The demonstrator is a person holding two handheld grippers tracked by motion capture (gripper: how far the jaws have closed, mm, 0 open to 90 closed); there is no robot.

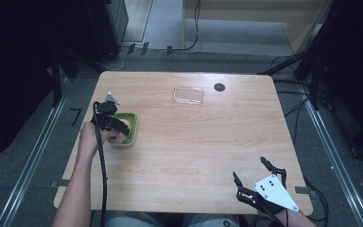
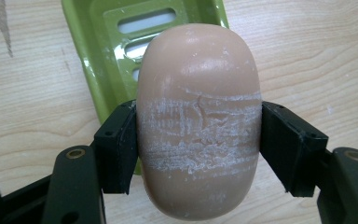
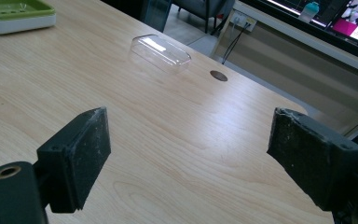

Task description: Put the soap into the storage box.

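Observation:
A beige oval bar of soap (image 2: 199, 121), scuffed white across its middle, is clamped between the black pads of my left gripper (image 2: 199, 144). It hangs over the near end of a green slotted soap dish (image 2: 98, 51), which stands at the table's left (image 1: 128, 127). In the high view the left gripper (image 1: 116, 130) points down over that dish. My right gripper (image 1: 250, 170) rests at the table's near right corner, its jaws wide apart with nothing between them (image 3: 189, 154). A clear plastic lid (image 1: 188, 95) lies at the far middle of the table (image 3: 161, 53).
A small dark round hole cover (image 1: 219, 87) sits in the wooden tabletop (image 1: 194, 151) near the far edge, right of the clear lid. Cables run across the floor beyond the table. A black cable trails from the left gripper along the person's forearm (image 1: 75, 189).

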